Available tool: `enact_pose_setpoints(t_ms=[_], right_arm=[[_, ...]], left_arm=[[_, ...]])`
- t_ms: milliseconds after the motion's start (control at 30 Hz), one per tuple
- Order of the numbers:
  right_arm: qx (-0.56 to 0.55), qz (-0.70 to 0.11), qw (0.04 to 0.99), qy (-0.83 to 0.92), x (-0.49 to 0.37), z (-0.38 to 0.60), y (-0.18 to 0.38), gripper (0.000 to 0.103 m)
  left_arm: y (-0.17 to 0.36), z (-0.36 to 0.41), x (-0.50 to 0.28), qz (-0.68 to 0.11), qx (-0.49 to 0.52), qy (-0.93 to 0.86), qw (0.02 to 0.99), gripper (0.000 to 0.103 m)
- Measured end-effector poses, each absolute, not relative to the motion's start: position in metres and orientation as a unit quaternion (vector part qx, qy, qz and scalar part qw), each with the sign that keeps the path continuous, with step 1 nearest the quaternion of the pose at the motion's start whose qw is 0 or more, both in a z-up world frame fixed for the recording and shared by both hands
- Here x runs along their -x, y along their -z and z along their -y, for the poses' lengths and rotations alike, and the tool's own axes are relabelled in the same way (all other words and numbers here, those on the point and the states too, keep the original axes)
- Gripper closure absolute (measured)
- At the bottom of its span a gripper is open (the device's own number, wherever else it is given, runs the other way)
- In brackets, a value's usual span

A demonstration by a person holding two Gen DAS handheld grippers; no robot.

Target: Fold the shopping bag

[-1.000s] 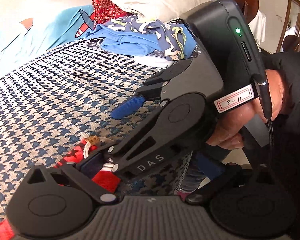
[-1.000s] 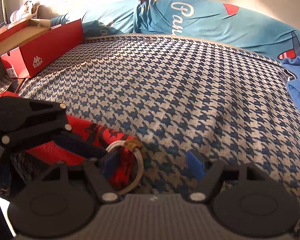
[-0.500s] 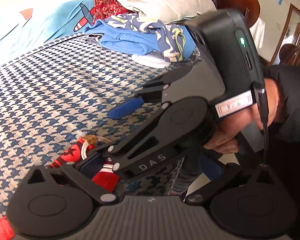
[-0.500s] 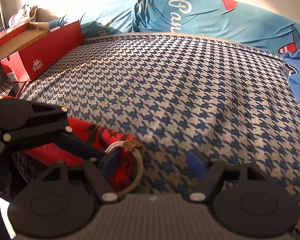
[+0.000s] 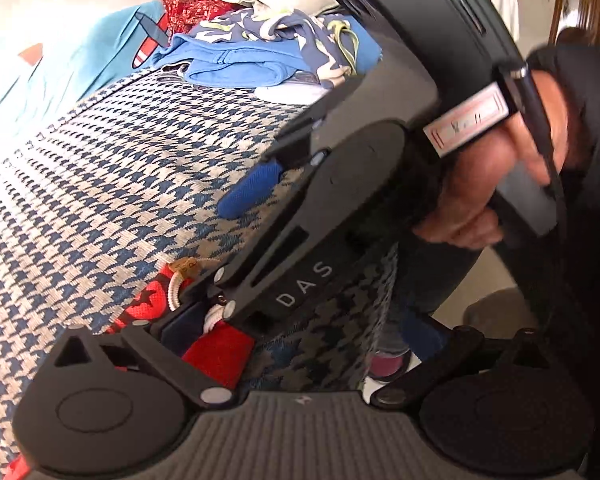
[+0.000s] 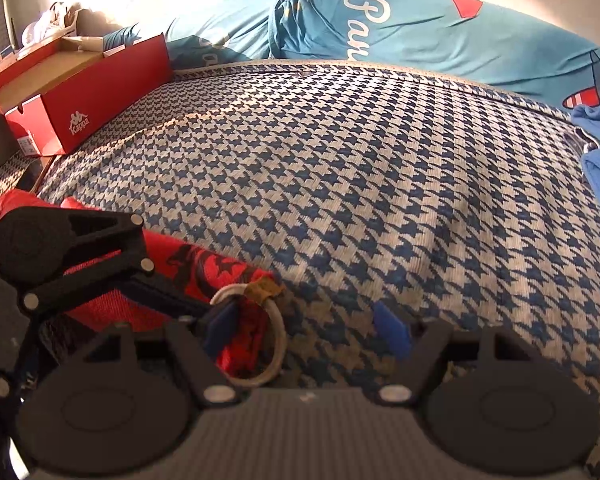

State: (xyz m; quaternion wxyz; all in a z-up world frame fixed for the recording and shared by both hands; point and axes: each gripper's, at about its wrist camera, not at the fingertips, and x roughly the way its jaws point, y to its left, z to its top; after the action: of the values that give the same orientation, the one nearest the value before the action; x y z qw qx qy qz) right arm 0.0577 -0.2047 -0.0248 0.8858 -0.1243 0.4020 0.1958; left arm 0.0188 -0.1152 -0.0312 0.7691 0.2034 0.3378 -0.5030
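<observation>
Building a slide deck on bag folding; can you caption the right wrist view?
Open right gripper over the red shopping bag's cord handle on a houndstooth bed.

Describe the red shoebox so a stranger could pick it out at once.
Start at the houndstooth bed cover and follow it to its far left edge. The shoebox sits there, open, its brown cardboard inside showing. It is the only rigid box among soft bedding, with a white Kappa logo on its side.
</observation>
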Motion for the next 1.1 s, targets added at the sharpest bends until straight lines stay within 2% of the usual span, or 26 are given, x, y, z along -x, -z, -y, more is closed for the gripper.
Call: enact_pose_setpoints(t_ms=[267, 733, 1100], right_arm=[[0.119, -0.375, 0.903, -0.173, -0.056, 0.209, 0.014, 0.036], [0.105, -0.392, 0.899, -0.165, -0.089, 0.213, 0.022, 0.036], [0.117, -0.366, 0.902, -0.196, -0.093, 0.203, 0.022, 0.036]], left_arm=[[0.036, 0.108, -0.017, -0.328, -0.183, 0.504, 0.778, 0.001], [0.037, 0.106, -0.014, -0.317, -0.190, 0.504, 0.780, 0.001], [0.038, 0.108, -0.009, -0.307, -0.203, 0.502, 0.783, 0.001]])
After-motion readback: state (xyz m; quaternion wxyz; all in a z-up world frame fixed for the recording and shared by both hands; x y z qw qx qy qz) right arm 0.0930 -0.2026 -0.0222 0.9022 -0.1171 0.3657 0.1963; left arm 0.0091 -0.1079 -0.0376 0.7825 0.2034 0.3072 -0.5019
